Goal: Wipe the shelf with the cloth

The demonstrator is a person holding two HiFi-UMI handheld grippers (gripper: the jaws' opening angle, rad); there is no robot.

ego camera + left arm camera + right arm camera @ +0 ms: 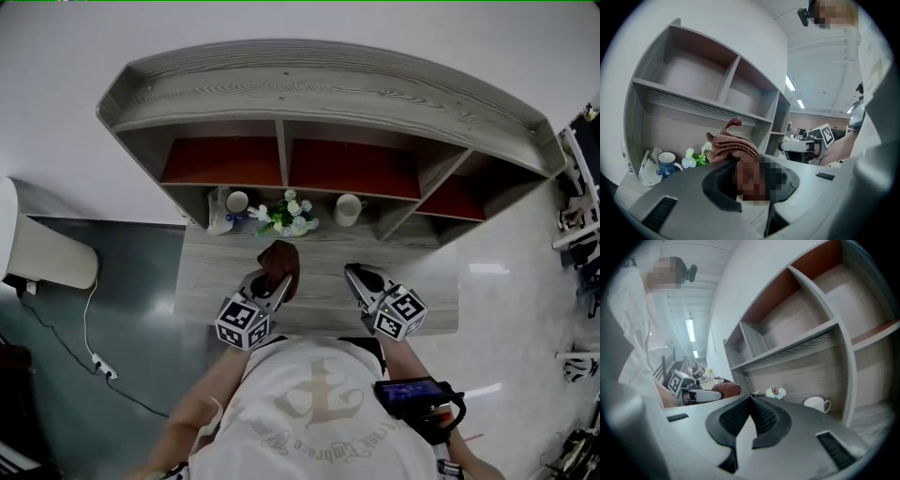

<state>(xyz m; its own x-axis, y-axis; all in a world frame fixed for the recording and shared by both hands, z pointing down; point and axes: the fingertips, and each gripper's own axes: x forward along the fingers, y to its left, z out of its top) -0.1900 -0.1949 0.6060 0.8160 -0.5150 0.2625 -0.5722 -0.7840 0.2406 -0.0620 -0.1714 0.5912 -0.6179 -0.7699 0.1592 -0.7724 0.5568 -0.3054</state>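
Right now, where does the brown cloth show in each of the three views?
Head view: the cloth, centre, at the tip of the left gripper.
Left gripper view: the cloth, centre, bunched between the jaws.
Right gripper view: the cloth, left of centre, small and far off.
Shared landmark: the flowers at the foot of the shelf.
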